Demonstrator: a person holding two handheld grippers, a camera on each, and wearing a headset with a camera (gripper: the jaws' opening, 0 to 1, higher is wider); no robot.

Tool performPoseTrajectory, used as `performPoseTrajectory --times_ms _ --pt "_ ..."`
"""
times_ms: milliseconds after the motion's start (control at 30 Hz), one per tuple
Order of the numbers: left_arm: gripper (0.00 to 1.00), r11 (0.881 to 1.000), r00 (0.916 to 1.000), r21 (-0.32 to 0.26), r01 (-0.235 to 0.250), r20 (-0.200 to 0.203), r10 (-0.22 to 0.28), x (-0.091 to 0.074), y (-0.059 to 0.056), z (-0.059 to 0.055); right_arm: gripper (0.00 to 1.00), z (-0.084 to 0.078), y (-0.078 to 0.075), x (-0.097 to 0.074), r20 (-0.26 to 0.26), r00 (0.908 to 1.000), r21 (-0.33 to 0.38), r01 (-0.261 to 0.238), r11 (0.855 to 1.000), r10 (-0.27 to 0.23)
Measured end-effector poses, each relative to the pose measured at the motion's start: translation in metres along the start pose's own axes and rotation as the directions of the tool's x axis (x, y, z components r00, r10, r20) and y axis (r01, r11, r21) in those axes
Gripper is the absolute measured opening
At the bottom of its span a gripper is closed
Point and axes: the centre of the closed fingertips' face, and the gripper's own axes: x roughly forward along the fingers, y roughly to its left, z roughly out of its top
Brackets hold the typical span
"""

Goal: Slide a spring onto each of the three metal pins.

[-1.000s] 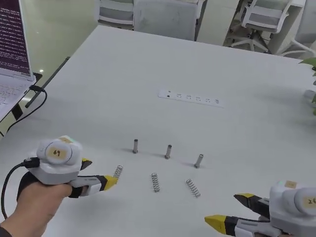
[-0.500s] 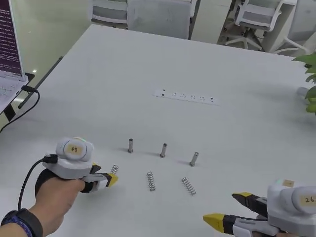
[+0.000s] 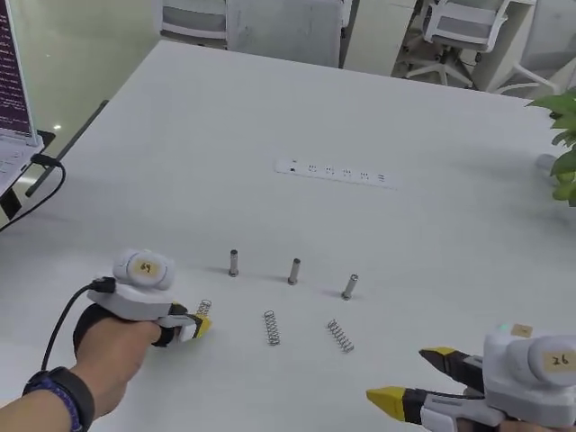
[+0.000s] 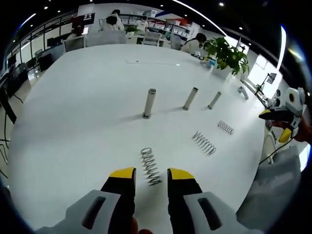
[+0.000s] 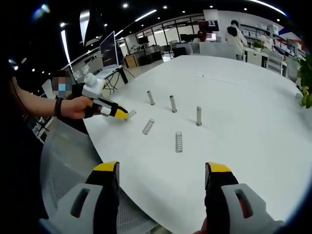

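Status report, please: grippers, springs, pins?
Left gripper open astride leftmost spring. Right gripper open, held back. Three pins bare. Nothing in the way.

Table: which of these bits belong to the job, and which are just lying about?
Job: left pin, middle pin, right pin; left spring, middle spring, right spring; left gripper, right gripper.
Lying about: power strip, laptop, plant, chairs.
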Motion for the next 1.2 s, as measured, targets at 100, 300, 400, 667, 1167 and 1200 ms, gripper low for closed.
performPoseTrajectory --times_ms 100,300,400,667,1167,1200 --pt "0.17 1.0 0.9999 -0.002 -0.004 -0.014 0.004 0.002 0.001 -0.003 0.7 0.0 -0.001 0.0 -0.003 1.0 -0.005 0.0 1.0 0.0" --pt "0.11 1.0 0.9997 -0.002 -0.007 -0.022 0.007 0.004 0.0 -0.005 0.71 0.0 0.0 0.001 -0.007 1.0 -0.008 -0.002 1.0 0.002" --pt "0.09 1.0 0.9996 0.007 -0.011 -0.027 0.011 0.004 0.0 -0.006 0.71 0.0 0.0 0.001 -0.008 1.0 -0.009 -0.003 1.0 0.003" --pt "0.03 0.998 0.9985 0.054 -0.03 -0.044 0.033 0.003 0.004 -0.008 0.71 0.001 0.0 0.0 -0.007 1.0 -0.012 -0.002 1.0 0.002" --pt "0.02 0.995 0.9978 0.101 -0.009 -0.065 0.015 -0.006 0.001 -0.012 0.7 0.005 0.002 0.003 -0.006 0.9999 -0.018 -0.012 1.0 0.012" --pt "0.02 0.995 0.998 0.098 -0.004 -0.062 0.01 -0.007 0.001 -0.012 0.7 0.004 0.002 0.004 -0.007 0.9999 -0.02 -0.014 1.0 0.013"
